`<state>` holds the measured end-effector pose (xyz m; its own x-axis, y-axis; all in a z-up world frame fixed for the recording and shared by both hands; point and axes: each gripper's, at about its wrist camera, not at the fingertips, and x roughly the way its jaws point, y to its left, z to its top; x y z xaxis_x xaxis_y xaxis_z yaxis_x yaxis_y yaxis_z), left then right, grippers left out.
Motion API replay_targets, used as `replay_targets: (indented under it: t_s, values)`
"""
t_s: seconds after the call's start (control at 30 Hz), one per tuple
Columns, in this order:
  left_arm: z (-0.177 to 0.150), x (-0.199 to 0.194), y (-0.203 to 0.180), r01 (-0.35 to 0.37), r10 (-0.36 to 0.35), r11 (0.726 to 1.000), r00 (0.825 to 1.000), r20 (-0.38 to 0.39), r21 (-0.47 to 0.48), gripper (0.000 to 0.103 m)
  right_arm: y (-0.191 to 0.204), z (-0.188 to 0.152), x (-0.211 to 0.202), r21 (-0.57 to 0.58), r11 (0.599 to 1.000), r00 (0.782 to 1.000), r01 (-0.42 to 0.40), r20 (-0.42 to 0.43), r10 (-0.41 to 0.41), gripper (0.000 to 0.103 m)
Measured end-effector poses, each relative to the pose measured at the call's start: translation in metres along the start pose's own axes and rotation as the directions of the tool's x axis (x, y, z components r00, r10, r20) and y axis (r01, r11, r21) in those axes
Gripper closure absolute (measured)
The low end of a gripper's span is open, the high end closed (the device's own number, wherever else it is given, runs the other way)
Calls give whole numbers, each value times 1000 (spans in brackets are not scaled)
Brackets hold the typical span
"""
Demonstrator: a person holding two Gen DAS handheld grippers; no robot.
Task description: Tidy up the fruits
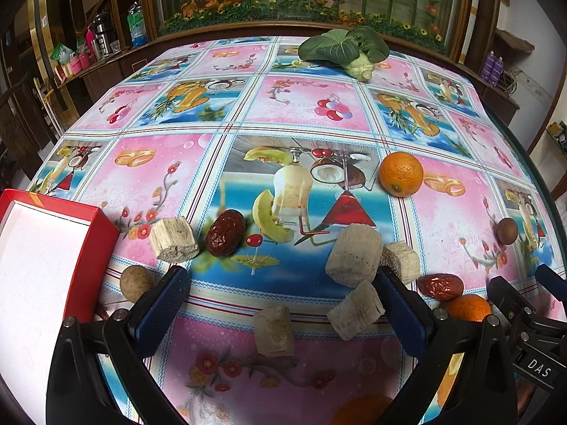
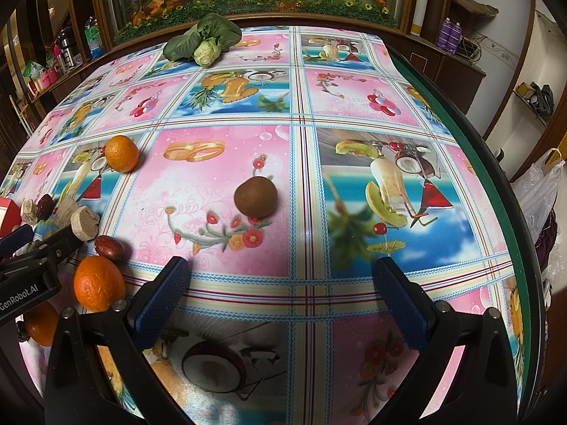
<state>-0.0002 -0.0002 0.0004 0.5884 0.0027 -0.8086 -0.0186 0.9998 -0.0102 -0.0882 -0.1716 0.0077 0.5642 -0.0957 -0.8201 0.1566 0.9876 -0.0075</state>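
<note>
My left gripper (image 1: 280, 283) hovers open low over the table, with several pale fibrous chunks (image 1: 354, 255) lying around and between its fingers. A dark red date (image 1: 225, 232) lies just ahead and another date (image 1: 440, 286) to the right. A brown round fruit (image 1: 136, 283) sits by the left finger, next to a red box (image 1: 102, 226) with a white inside. One orange (image 1: 401, 173) rests farther out. My right gripper (image 2: 280, 272) is open and holds nothing; a brown round fruit (image 2: 256, 196) lies ahead of it. An orange (image 2: 99, 283) sits left of its left finger.
A bok choy (image 1: 343, 49) lies at the table's far edge. More oranges (image 2: 121, 153) (image 2: 40, 324) sit on the left. The table's green rim (image 2: 496, 184) curves along the right, with a plastic bag (image 2: 538, 191) beyond it. Shelves and a cabinet stand behind.
</note>
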Motion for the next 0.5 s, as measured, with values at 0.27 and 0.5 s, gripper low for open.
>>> replay_targets:
  t_s: [0.27,0.5]
  values:
    - [0,0,0,0,0,1000,1000,0,0,1,-1,1,1,0,1000,1000,0,0,0,0]
    - [-2,-22,14,9,-9,1000,1000,21,-15,3,-5,1,-7,-44,993,994,-109,3,109,0]
